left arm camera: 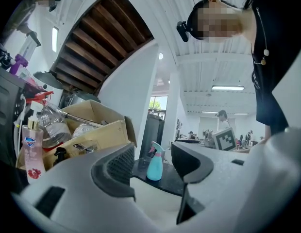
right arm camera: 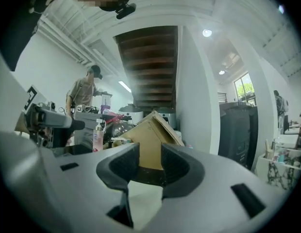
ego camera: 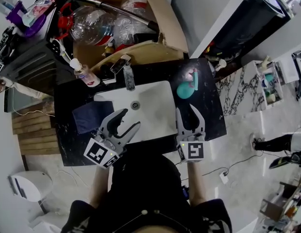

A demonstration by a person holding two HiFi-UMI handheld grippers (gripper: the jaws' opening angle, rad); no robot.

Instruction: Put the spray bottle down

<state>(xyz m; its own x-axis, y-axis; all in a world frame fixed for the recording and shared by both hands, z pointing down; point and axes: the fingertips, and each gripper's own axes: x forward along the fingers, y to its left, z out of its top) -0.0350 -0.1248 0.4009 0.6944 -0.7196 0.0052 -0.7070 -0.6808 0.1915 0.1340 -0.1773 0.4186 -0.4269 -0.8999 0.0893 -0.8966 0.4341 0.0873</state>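
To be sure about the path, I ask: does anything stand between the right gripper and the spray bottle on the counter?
Nothing visible does. The spray bottle stands upright on the black counter, and only counter surface lies between it and the right gripper.

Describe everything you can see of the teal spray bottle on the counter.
The spray bottle is small, with a teal, plastic-looking body that widens toward its base and a trigger head in teal and pink. It stands upright on the black counter, to the right of the white sink. Nothing touches it: the left tongs and the right tongs are both empty and apart from it. Whether it holds any liquid can't be made out.
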